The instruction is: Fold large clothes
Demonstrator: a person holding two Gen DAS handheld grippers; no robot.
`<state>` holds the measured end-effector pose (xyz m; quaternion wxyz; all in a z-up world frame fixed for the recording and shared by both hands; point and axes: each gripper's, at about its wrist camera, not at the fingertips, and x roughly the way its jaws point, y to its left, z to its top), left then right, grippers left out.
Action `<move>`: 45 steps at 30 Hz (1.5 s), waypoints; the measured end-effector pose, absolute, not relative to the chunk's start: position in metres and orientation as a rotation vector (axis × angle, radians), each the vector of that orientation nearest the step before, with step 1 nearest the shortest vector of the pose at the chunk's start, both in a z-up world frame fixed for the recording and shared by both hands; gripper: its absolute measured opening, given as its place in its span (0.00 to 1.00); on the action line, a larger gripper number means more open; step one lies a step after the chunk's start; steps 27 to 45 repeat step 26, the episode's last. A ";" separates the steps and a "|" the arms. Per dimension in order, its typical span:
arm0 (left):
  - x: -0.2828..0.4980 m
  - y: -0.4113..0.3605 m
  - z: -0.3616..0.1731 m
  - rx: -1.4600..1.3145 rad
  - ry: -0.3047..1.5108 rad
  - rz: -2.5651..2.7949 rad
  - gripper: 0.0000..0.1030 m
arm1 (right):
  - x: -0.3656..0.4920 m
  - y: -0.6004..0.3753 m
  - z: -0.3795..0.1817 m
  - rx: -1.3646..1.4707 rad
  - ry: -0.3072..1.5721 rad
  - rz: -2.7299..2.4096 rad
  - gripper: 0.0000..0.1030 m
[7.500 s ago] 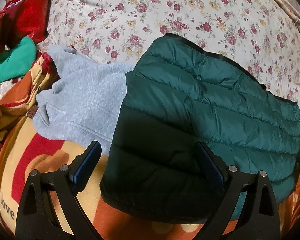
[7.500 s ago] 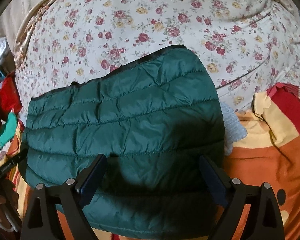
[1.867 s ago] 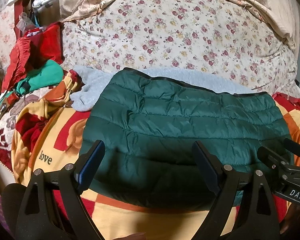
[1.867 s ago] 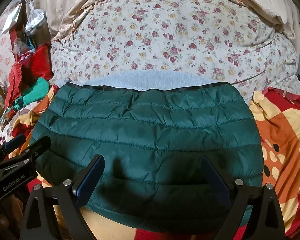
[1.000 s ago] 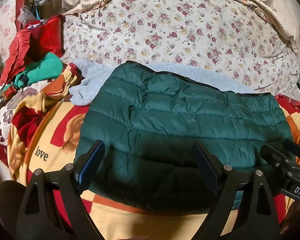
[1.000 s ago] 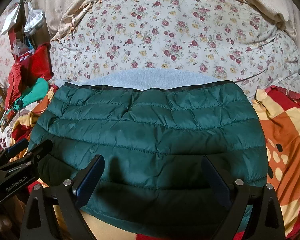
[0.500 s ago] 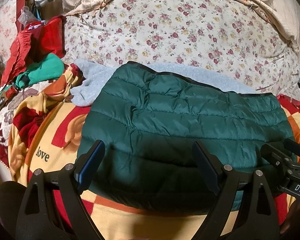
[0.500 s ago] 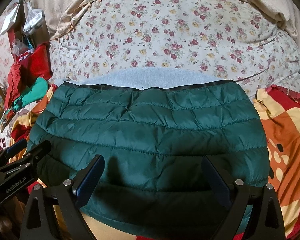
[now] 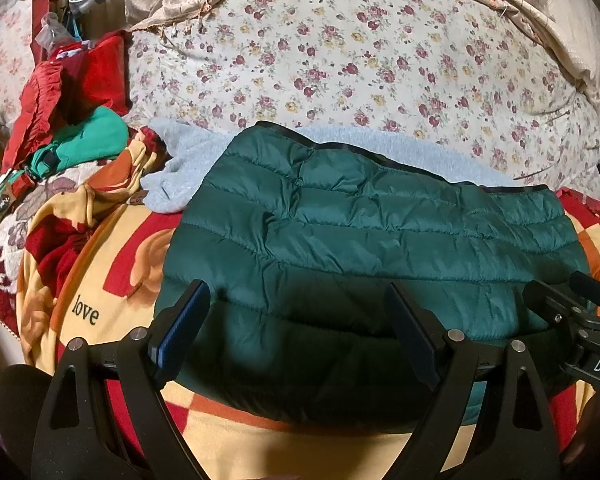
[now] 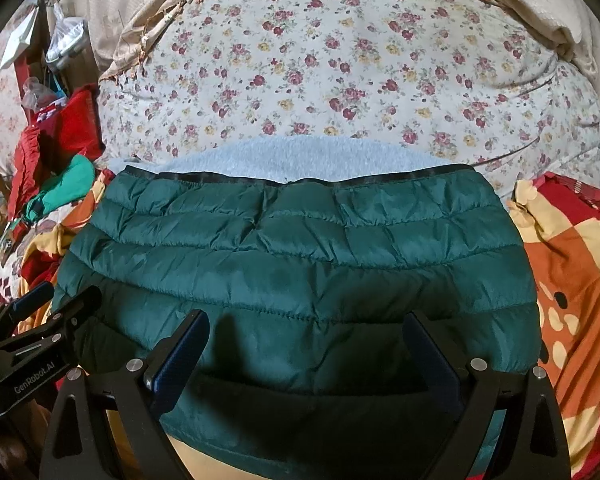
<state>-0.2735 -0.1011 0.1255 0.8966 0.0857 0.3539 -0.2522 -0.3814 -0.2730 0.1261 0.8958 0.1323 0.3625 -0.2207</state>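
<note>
A folded dark green quilted jacket [image 9: 360,240] lies flat on the bed, on top of a light grey fleece garment [image 9: 180,168]. It also fills the middle of the right wrist view [image 10: 300,264], with the grey fleece [image 10: 300,156] showing behind its black-trimmed far edge. My left gripper [image 9: 296,320] is open and empty, above the jacket's near left part. My right gripper [image 10: 306,344] is open and empty, above the jacket's near edge. Each gripper shows in the other's view: the right gripper at the right edge [image 9: 572,320], the left gripper at the left edge [image 10: 40,328].
A red, orange and yellow blanket [image 9: 100,300] covers the bed. A floral quilt [image 9: 360,60] is piled behind. Red [image 9: 60,88] and bright green [image 9: 88,140] clothes lie in a heap at the far left, with bags behind them.
Over the last two seconds almost nothing moved; both open grippers hover over the folded jacket. Since 7.5 seconds ago both grippers have pulled back from it.
</note>
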 end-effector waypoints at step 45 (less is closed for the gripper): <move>-0.277 -0.108 0.121 0.222 0.701 -0.545 0.86 | -0.374 -0.277 0.116 0.294 0.774 -0.442 0.93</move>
